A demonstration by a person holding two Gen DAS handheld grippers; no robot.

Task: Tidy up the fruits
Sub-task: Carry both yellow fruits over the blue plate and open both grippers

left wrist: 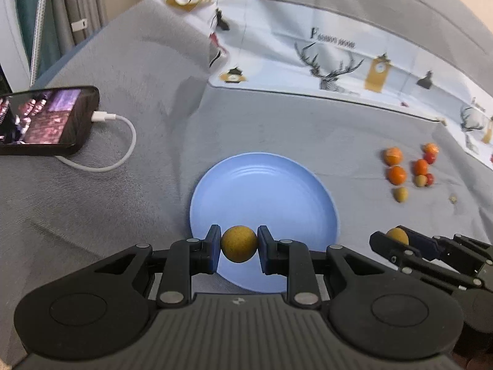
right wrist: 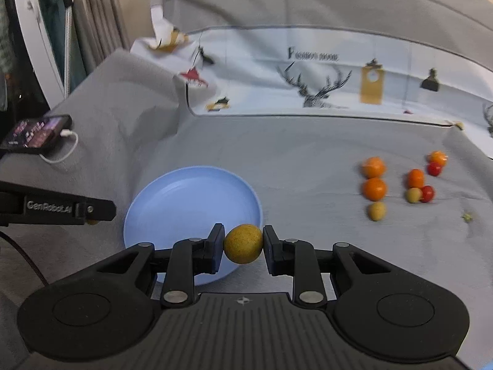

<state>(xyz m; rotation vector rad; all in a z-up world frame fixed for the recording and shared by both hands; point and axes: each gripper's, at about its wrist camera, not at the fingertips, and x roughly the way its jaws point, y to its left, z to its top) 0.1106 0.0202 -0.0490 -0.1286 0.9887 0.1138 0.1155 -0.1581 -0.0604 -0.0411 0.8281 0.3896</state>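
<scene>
"GenRobot.AI" on left tool arm

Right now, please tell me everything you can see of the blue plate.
The blue plate is round, shallow and pale blue, with a raised rim and faint rings inside; it looks like smooth plastic. It lies flat on the grey cloth and appears empty. The left tongs hold a yellow fruit in front of its near part; whether anything touches the plate cannot be told.

Grey sofa seat, blue plate, loose fruits, phone
</scene>
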